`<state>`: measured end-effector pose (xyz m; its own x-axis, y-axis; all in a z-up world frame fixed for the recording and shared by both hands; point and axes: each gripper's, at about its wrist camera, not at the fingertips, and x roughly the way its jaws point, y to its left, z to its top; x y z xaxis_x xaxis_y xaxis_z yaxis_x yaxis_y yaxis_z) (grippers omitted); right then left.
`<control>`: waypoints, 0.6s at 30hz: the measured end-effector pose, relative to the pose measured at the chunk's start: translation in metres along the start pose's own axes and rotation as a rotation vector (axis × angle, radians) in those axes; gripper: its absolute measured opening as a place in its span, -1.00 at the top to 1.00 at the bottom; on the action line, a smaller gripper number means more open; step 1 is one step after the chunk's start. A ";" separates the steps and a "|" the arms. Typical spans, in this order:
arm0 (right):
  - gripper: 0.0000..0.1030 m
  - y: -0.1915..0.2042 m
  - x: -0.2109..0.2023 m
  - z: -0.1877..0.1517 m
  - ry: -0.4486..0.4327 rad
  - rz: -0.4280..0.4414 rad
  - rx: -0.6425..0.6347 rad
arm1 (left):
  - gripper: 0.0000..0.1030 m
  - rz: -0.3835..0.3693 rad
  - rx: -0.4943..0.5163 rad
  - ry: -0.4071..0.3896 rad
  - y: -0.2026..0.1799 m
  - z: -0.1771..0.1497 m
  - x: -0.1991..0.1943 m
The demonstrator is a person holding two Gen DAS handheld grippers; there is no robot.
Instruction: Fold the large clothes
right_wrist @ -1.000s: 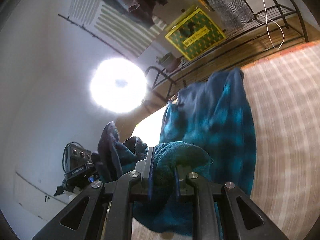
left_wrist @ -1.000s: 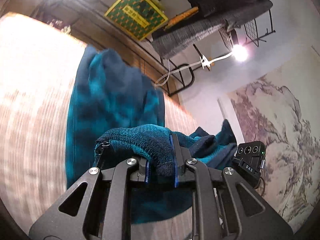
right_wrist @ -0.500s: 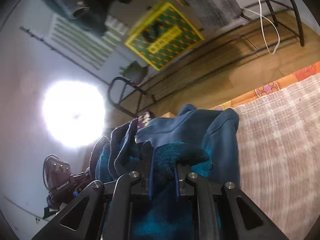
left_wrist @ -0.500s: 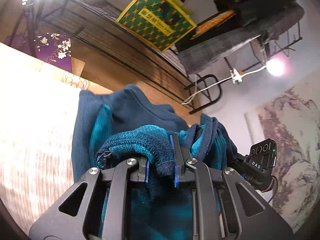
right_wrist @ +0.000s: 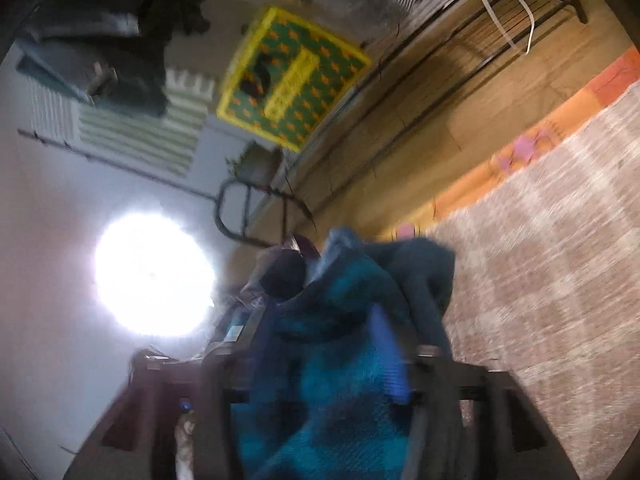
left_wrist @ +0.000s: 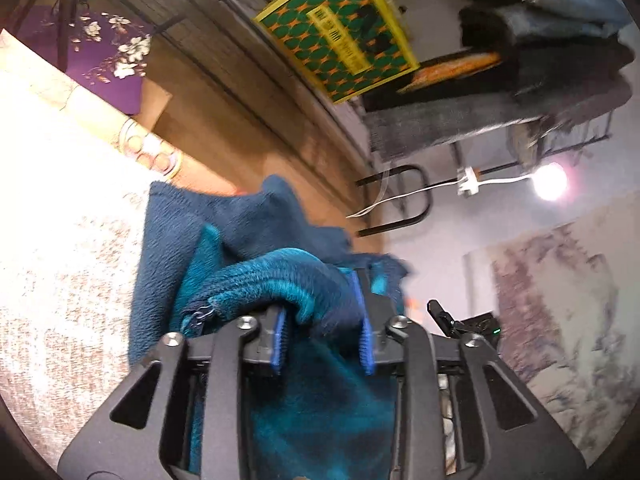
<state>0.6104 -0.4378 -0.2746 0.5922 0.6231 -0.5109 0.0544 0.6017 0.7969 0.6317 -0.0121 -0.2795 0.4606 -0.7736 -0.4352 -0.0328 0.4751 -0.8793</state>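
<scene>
Bench (left_wrist: 60,240), pale woven cover. Teal fleece garment (left_wrist: 224,240) heaped at its far edge, 12 o'clock from both claws. Left claw (left_wrist: 322,336) just opening, narrow gap, fold loose between. Right claw (right_wrist: 324,356) just opening, wide, blurred, fleece between.

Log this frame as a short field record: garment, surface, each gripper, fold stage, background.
garment: teal and navy fleece, bunched, one end lying doubled on the mat
zipper: pull visible at the held edge
surface: checked woven mat
left gripper: jaws have just been opening, a fleece fold between them
right gripper: blurred, jaws have just been opening, fleece between them
fold stage: held edge brought over the garment, being let go
background: yellow-green box, clothes rack, lamp
</scene>
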 end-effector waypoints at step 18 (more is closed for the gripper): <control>0.32 0.092 0.028 -0.086 0.093 -0.351 -0.819 | -0.13 0.299 0.562 0.057 -0.046 -0.046 0.010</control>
<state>0.5630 -0.3219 -0.2440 0.5803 0.3526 -0.7341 -0.3914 0.9112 0.1282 0.5969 -0.0604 -0.2525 0.4549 -0.5876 -0.6692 0.3252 0.8091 -0.4894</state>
